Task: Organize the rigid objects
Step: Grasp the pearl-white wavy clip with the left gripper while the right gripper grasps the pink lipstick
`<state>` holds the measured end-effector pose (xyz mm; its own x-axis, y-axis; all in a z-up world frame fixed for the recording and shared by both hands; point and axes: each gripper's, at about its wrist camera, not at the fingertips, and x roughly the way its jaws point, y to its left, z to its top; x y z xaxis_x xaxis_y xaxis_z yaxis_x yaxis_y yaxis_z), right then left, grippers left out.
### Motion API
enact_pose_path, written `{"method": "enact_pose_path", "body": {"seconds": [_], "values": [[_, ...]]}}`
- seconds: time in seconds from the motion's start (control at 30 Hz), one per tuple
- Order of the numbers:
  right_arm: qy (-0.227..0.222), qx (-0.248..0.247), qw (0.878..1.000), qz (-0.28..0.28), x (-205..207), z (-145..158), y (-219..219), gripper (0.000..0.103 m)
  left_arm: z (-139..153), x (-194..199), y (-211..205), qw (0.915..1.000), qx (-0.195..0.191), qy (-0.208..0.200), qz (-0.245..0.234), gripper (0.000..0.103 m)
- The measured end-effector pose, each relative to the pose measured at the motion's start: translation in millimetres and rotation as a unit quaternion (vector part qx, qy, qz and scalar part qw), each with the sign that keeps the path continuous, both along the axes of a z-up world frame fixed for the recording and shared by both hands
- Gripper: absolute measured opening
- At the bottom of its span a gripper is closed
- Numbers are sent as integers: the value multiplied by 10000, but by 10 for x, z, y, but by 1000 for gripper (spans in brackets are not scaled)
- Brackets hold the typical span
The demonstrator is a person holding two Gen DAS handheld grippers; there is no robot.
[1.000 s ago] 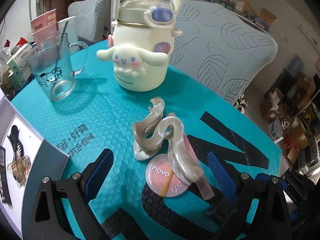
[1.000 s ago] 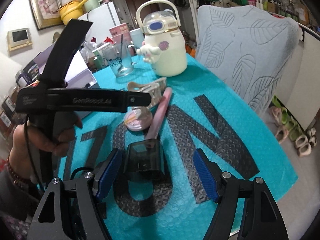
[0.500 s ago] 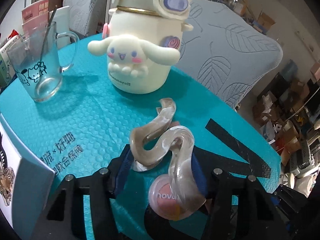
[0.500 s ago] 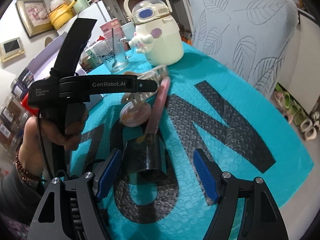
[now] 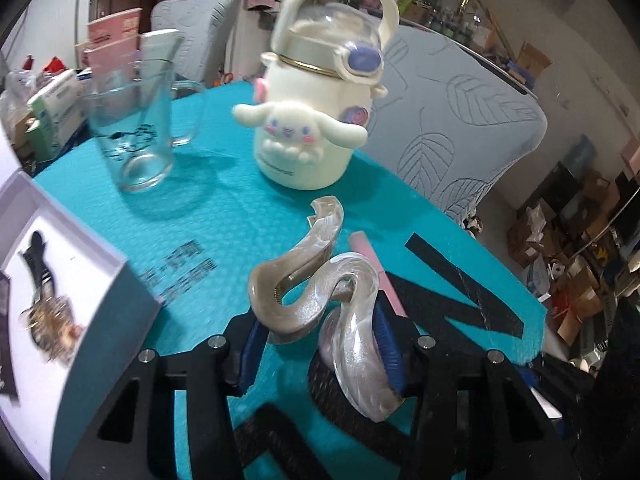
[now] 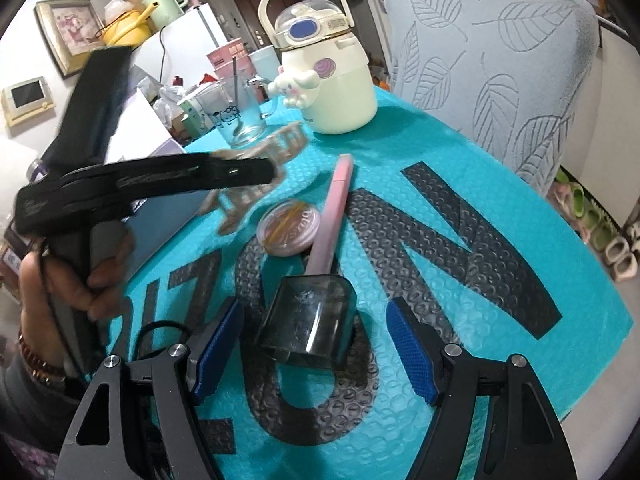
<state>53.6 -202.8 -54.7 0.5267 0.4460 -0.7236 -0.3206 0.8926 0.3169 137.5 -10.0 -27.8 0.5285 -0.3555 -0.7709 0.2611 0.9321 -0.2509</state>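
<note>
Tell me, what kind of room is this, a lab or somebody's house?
Most likely a lived-in home, a dining or kitchen corner. A white fridge stands behind the table, slippers lie on the floor, and a framed picture hangs on the wall.

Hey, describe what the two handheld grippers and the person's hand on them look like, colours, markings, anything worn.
Both grippers are matte black frames with cut-out slots and silver screw heads. The left gripper and right gripper carry blue textured pads on their fingers. Seen from the right wrist, the left one has a pistol-style handle and white lettering, blurred. A thin black cable loops beside it. The hand wears a beaded bracelet and grey sleeve.
</note>
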Motion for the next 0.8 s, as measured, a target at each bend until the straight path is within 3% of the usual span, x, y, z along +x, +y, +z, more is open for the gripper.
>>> {"method": "enact_pose_path", "body": {"seconds": [0.13,0.43,0.8], "values": [[-84,-150,9999,-18,97,27,75,74,55,-127,124,9998,10,-24,201,49],[-33,-596,9979,-265,411,46,113,50,136,-360,279,9972,233,-205,674,49],[301,-772,9966,-4,767,-77,219,44,113,-338,162,9982,261,-209,492,49]]}}
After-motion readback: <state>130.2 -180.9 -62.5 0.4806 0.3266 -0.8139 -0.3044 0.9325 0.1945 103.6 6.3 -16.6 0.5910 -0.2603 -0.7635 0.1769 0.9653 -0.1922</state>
